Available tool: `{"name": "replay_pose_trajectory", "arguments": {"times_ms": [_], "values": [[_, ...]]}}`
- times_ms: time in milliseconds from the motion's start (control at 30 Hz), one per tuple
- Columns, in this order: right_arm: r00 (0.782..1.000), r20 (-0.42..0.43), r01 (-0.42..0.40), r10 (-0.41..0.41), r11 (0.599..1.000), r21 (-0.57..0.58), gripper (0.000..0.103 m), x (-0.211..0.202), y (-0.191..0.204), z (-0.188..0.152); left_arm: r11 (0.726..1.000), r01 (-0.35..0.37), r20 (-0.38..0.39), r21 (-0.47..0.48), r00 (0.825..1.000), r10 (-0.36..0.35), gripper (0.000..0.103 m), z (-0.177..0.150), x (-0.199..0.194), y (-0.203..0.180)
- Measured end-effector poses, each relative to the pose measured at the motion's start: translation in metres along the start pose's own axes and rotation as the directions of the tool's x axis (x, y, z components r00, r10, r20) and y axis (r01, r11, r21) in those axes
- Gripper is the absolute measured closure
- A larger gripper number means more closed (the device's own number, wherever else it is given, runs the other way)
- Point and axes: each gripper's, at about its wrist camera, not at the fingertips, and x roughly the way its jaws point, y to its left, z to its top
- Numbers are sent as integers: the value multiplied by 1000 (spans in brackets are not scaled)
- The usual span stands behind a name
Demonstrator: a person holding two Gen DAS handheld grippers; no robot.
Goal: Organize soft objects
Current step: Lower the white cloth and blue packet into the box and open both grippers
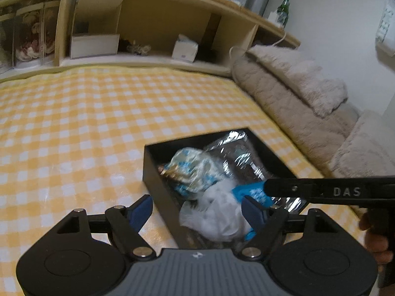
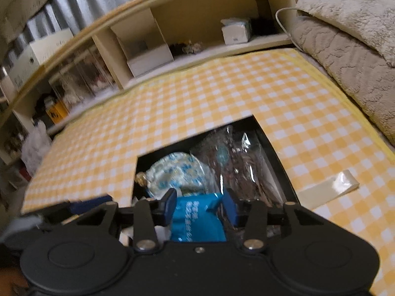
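Note:
A black box (image 1: 151,170) sits on the yellow checked cloth (image 1: 74,128), holding soft packets. Inside lie a blue-and-white patterned bag (image 1: 190,170), a clear packet of brown snacks (image 1: 237,155) and a crumpled white plastic bag (image 1: 217,214). My left gripper (image 1: 197,212) stands open over the box's near corner, the white bag between and below its fingers, untouched. My right gripper (image 2: 200,204) is shut on a bright blue packet (image 2: 197,219) just above the box (image 2: 277,159). In the left wrist view it reaches in from the right, its tip on the blue packet (image 1: 251,192).
A wooden headboard shelf (image 1: 153,56) with a white carton (image 1: 95,45) and a tissue box (image 1: 185,48) runs along the back. Beige fleece blankets (image 1: 303,93) are piled at the right. A clear plastic strip (image 2: 328,187) lies on the cloth right of the box.

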Motion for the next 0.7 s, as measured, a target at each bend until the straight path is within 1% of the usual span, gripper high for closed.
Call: {"name": "replay_pose_trajectory", "arguments": {"times_ms": [100, 233, 300, 433, 567, 633, 700], "values": [[999, -38, -1, 0, 999, -33, 70, 6, 5, -2, 1000, -6, -26, 8, 1000, 7, 23, -5, 9, 0], [992, -110, 49, -61, 994, -100, 73, 22, 11, -8, 1000, -8, -38, 8, 999, 8, 22, -9, 16, 2], [988, -127, 67, -82, 990, -120, 73, 28, 12, -9, 1000, -12, -39, 12, 999, 13, 21, -10, 18, 2], [985, -147, 77, -93, 990, -115, 73, 37, 9, -9, 1000, -12, -41, 17, 999, 12, 20, -13, 21, 1], [987, -135, 72, -86, 992, -107, 72, 32, 9, -9, 1000, -6, -22, -12, 1000, 5, 20, -8, 12, 3], [991, -111, 63, -73, 994, -90, 71, 24, 10, -8, 999, 8, -7, -31, 1000, -8, 20, -3, 2, 5], [995, -80, 60, -66, 995, -76, 70, 14, 12, -8, 999, 3, 7, -39, 1000, -2, 20, 1, -8, 5]]}}
